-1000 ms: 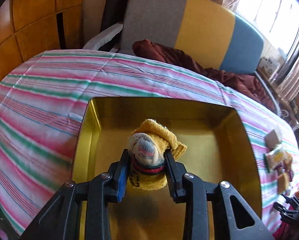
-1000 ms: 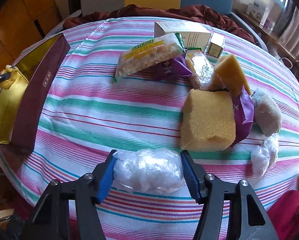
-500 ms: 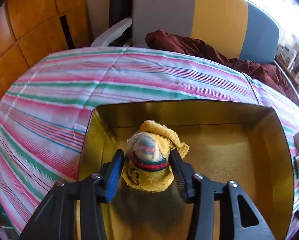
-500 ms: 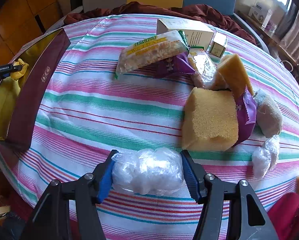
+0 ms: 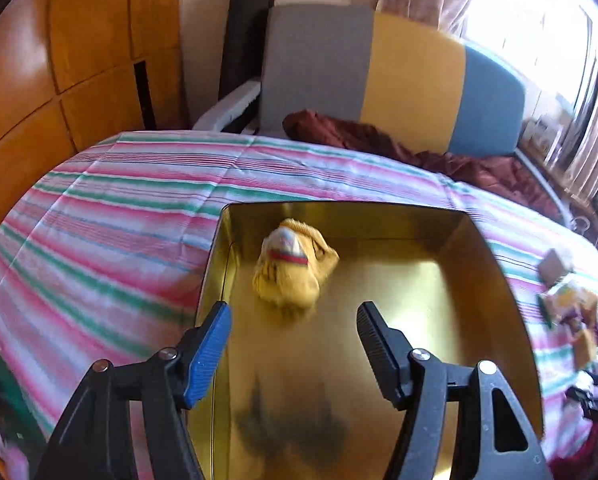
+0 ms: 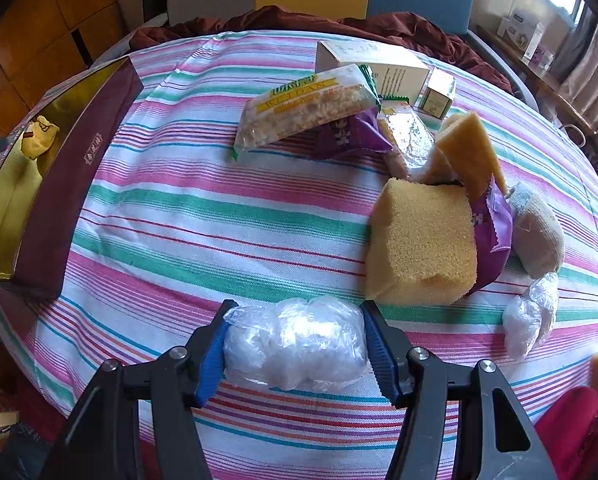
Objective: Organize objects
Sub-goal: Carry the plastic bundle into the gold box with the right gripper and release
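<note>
A rolled yellow sock (image 5: 291, 276) with a red and green band lies inside the gold box (image 5: 491, 264), near its far left corner. My left gripper (image 5: 293, 320) hangs just behind the sock with its jaws opening; nothing is between the pads. In the right wrist view the same gold box (image 6: 3, 216), with a maroon outer wall, stands at the table's left edge, and the yellow sock (image 6: 39, 136) shows inside. My right gripper (image 6: 295, 354) is shut on a crumpled clear plastic bundle (image 6: 295, 344) that rests on the striped cloth near the table's front edge.
A pile sits at the right of the table: snack packet (image 6: 303, 108), purple packet (image 6: 347, 136), yellow sponge block (image 6: 423, 240), sponge wedge (image 6: 471, 152), white box (image 6: 371, 60), small box (image 6: 439, 94), grey sock roll (image 6: 539, 232), second plastic bundle (image 6: 531, 316). A sofa stands beyond.
My left gripper has let go of the yellow sock, spread its jaws and drawn back; the sock now lies in the gold box. The right gripper and its plastic bundle have not moved.
</note>
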### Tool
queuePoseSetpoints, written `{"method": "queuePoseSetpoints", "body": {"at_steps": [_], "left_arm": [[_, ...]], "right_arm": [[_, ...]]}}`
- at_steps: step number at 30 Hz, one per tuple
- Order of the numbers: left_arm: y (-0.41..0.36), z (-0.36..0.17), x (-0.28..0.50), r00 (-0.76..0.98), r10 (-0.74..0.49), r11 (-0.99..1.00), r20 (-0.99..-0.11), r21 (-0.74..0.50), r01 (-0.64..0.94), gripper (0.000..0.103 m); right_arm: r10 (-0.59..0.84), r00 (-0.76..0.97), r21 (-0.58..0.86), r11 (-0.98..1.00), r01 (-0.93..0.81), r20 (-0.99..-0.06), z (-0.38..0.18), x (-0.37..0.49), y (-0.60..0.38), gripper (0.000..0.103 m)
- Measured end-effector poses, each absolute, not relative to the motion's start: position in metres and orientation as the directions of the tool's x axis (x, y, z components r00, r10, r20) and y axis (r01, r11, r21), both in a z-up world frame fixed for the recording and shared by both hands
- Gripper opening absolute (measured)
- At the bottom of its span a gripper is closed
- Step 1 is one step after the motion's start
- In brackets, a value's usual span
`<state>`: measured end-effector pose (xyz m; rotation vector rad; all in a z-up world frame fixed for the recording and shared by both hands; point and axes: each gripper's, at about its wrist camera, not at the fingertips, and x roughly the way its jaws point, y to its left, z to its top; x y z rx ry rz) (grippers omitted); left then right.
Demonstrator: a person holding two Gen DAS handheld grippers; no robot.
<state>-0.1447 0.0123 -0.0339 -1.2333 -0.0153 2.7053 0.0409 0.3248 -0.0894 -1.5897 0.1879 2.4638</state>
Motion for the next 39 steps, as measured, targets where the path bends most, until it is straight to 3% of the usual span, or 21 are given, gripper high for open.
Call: {"method": "queuePoseSetpoints", "body": {"at_steps": [7,13,21,23,24,26,28,30,35,37,39], "left_arm": [[-0.032,-0.03,-0.076,-0.666,0.191,-0.975,-0.722,-0.217,-0.045,0.066],[-0.065,-0.03,-0.05,-0.678,0.193,-0.961,-0.709,-0.277,0.016,0.065],[-0.095,-0.034,-0.045,-0.691,0.146,-0.948,-0.708,-0.299,0.106,0.066],[-0.099,-0.032,-0.045,-0.697,0.129,-0.949,-0.705,-0.292,0.12,0.07],[-0.099,-0.031,-0.044,-0.704,0.11,-0.952,-0.702,-0.279,0.129,0.077],[-0.101,-0.029,-0.042,-0.725,0.083,-0.956,-0.684,-0.26,0.136,0.079],[-0.105,-0.026,-0.04,-0.745,0.065,-0.954,-0.664,-0.259,0.148,0.08],[-0.108,-0.022,-0.038,-0.764,0.044,-0.955,-0.644,-0.253,0.158,0.085],[-0.105,-0.016,-0.037,-0.775,0.016,-0.96,-0.632,-0.228,0.165,0.094],[-0.099,-0.014,-0.036,-0.777,0.007,-0.968,-0.63,-0.2,0.153,0.102],[-0.093,-0.012,-0.034,-0.781,0.004,-0.975,-0.625,-0.175,0.134,0.102]], "right_arm": [[0.013,-0.556,0.078,-0.987,-0.141,-0.831,-0.035,0.034,0.289,0.061],[-0.215,-0.624,0.172,-0.976,0.13,-0.751,0.004,-0.009,0.199,0.063],[-0.398,-0.475,0.277,-0.911,0.305,-0.785,-0.035,-0.076,0.07,0.064],[-0.402,-0.446,0.278,-0.906,0.318,-0.8,-0.05,-0.087,0.044,0.065],[-0.408,-0.433,0.283,-0.902,0.326,-0.804,-0.056,-0.091,0.036,0.066],[-0.422,-0.41,0.296,-0.894,0.336,-0.809,-0.066,-0.095,0.021,0.067],[-0.432,-0.405,0.302,-0.888,0.347,-0.806,-0.072,-0.097,0.014,0.077],[-0.457,-0.409,0.314,-0.874,0.371,-0.79,-0.072,-0.092,0.012,0.103],[-0.46,-0.452,0.3,-0.874,0.382,-0.765,-0.059,-0.076,0.024,0.103],[-0.447,-0.482,0.286,-0.883,0.371,-0.753,-0.052,-0.069,0.033,0.103],[-0.426,-0.515,0.265,-0.895,0.358,-0.743,-0.045,-0.063,0.041,0.103]]}}
